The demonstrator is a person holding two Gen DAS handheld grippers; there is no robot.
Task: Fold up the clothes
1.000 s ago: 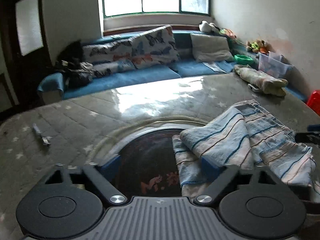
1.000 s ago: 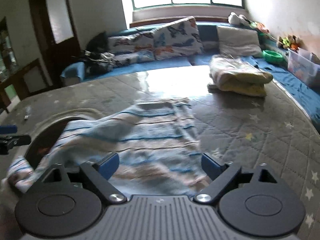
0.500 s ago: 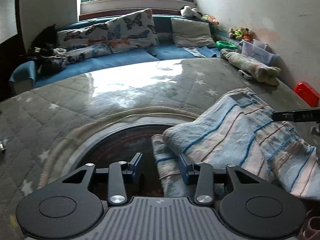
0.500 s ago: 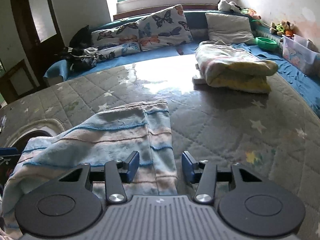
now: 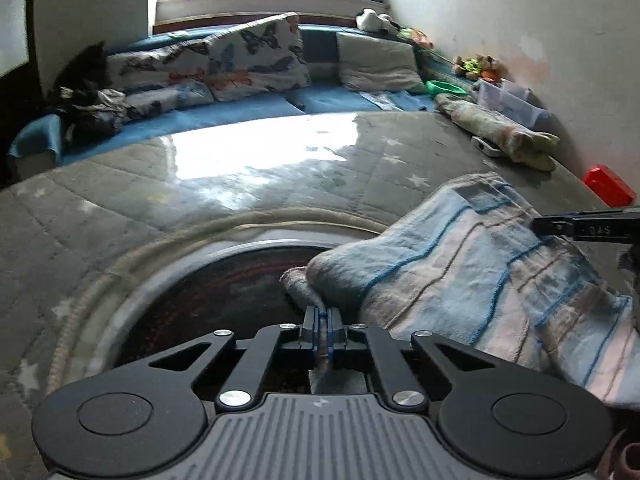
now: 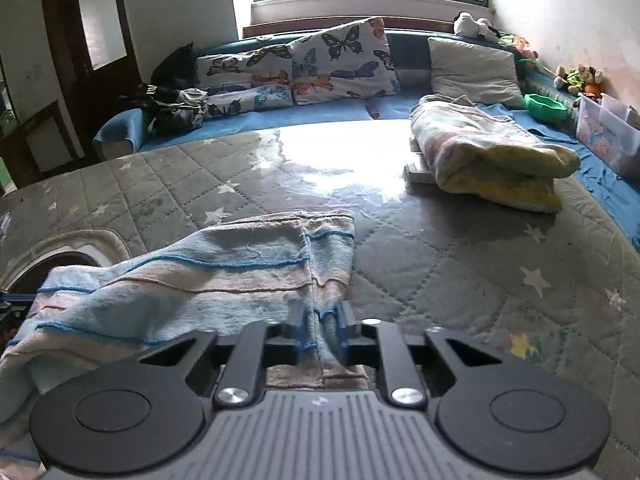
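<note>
Both sets of jaws have just closed — left gripper [image 5: 323, 330] and right gripper [image 6: 318, 334] each pinch the striped cloth's [image 6: 224, 276] near hem (soft, limp) — corners suit best.

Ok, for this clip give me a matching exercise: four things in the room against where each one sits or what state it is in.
Things:
1. striped towel
2. folded yellow blanket
3. butterfly cushions
4. green bowl

Places or states:
A. leaning along the back of the blue sofa
B. on the sofa seat beside the clear storage box
C. pinched by both grippers at its near edge
D. lying on the quilted surface, far right

Pairs: 1-C, 2-D, 3-A, 4-B
</note>
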